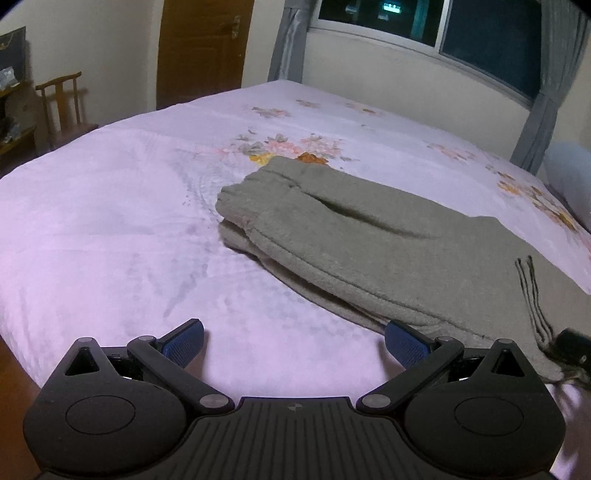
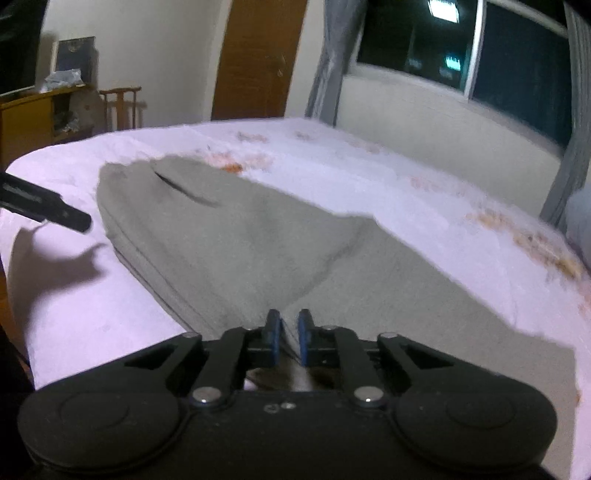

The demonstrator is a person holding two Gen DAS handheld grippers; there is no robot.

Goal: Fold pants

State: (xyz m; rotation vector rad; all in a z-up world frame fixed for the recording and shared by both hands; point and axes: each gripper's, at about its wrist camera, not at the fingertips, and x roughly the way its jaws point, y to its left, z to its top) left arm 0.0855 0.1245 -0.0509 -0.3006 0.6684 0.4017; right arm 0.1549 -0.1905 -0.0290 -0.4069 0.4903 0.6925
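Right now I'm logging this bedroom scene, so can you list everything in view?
pants: one, grey-green, lying on the bed, partly folded
bed: one, pale pink cover with floral print, fills the middle
chair: one, wooden, left of the bed
door: one, brown, far wall
window: one, dark panes, far right wall
curtains: grey, either side of the window
cabinet: one, yellowish wood, far left
left gripper: black with blue pads, open above the bed edge
right gripper: black with blue pads, closed on the pants
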